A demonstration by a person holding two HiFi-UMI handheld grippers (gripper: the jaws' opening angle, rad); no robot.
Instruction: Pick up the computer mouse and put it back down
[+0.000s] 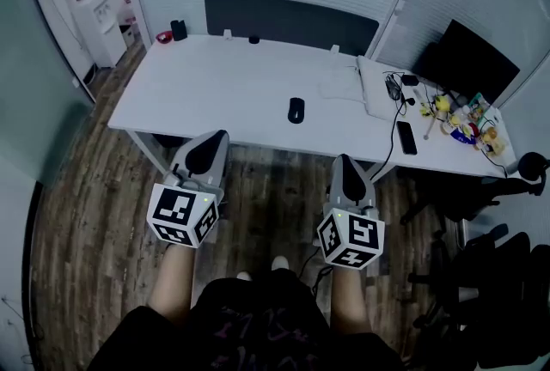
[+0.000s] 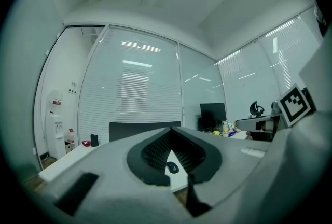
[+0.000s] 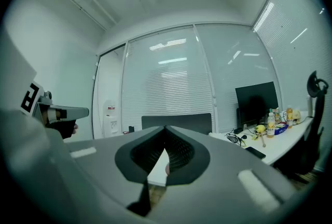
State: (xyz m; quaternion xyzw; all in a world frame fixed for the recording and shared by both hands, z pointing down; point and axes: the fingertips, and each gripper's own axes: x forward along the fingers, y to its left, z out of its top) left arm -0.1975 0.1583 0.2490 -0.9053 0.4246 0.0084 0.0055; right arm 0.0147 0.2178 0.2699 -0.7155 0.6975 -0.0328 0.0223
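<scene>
While the mouse (image 1: 296, 110) lies alone on bare table (image 1: 215, 86) just above the centre of the head view, both claws are held level in the lower half of that frame, well short of the table's near edge. The left claw (image 1: 209, 150) is clenched on nothing, and the mouse is seen far off through the small gap above its closed tips. The right claw (image 1: 346, 172) is likewise clenched and empty.

The pick-up has not yet begun, so the approach is judged to be the step in hand. The right claw appears better placed, since the mouse sits nearer its line than the left's. Its jaws should be released fully before the table is reached, not over the mouse. The claw should then be carried forward and tipped downward, so that the jaws are lowered on either long flank of the mouse rather than across its ends. A gentle squeeze is advised, because the smooth, rounded shell could be squirted out sideways. The phone (image 1: 406, 137) and cables (image 1: 395, 91) at the right of the frame are far enough away to be ignored.
</scene>
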